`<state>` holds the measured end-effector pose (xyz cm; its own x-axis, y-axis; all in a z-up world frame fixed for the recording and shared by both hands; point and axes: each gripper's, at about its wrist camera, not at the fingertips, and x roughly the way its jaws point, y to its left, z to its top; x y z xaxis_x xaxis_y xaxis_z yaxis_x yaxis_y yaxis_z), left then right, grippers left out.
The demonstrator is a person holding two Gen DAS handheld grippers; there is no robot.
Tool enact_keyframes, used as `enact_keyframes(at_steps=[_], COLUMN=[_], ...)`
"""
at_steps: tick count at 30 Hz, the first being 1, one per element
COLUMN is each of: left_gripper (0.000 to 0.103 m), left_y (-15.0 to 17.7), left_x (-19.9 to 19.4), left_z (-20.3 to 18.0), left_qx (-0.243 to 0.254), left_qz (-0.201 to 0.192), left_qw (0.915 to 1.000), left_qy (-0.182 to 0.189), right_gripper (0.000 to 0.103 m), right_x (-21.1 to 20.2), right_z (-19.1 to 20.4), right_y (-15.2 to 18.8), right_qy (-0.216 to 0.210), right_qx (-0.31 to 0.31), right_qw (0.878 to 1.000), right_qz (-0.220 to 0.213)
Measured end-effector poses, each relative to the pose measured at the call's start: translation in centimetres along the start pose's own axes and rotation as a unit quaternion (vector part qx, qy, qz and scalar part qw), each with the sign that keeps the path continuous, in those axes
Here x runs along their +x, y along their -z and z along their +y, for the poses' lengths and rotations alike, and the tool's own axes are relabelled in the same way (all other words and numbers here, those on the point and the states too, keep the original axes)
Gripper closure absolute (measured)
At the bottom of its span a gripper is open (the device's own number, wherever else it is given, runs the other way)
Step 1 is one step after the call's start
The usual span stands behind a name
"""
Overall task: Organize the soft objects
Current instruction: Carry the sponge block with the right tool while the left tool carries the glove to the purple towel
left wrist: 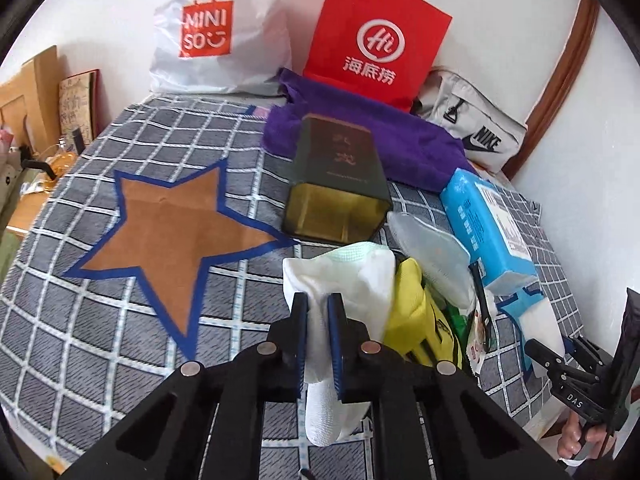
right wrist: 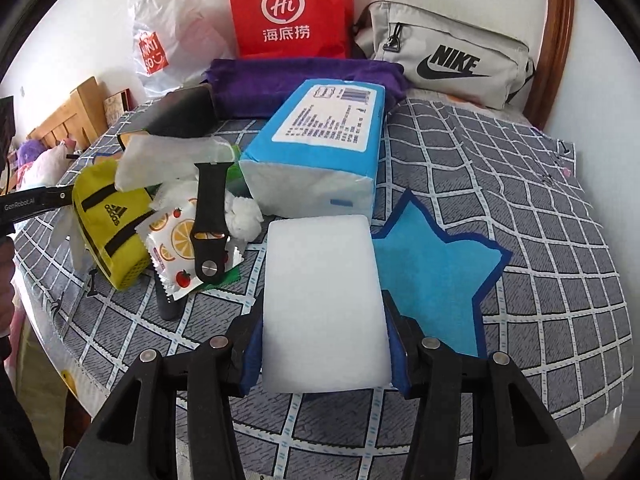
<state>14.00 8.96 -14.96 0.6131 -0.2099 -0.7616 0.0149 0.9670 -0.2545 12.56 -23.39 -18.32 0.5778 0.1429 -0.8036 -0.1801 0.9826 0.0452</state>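
Both grippers loaded: left gripper (left wrist: 318,312) pinches white cloth (left wrist: 340,276), right gripper (right wrist: 326,344) clamps sponge (right wrist: 320,300).

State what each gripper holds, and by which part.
Left gripper: white cloth, pinched at a bunched fold. Right gripper: white sponge block, by its long sides.

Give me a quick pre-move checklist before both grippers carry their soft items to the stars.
1. Left gripper shut on white cloth: ok.
2. Right gripper shut on white sponge block: ok.
3. Brown star bare: ok.
4. Blue star bare: ok.
5. Cloth free of the yellow pouch beside it: cannot tell.
6. Sponge lifted off the checked cover: cannot tell.
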Motion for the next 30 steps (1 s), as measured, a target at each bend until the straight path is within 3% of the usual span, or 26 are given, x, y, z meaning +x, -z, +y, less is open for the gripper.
enact_keyframes(at_steps=[4,18,30], left_gripper=[0.093,0.093,0.093], left_y=[-0.6,-3.5,-7.1], left_x=[-1.9,-7.7,-8.3], left_z=[0.7,0.3,-1.4], left_qx=[-0.013,-0.032,-0.027], left_qz=[-0.014,-0.075,-0.094], left_qw=[0.9997,0.9966,0.9952], left_qy=[-0.012,-0.004,-0.003], right_gripper=[0.053,0.053,0.053], right_x=[-1.1,-5.1,-6.6], right_z=[0.0,0.4,-0.5], right_y=[-0.5,-3.0,-6.9], right_qy=[0.001,0.014,0.004], right_qx=[0.002,-0.015,0.001], right_qw=[1.000,0.999,0.998], right_qz=[-0.009,-0.043,-0.059])
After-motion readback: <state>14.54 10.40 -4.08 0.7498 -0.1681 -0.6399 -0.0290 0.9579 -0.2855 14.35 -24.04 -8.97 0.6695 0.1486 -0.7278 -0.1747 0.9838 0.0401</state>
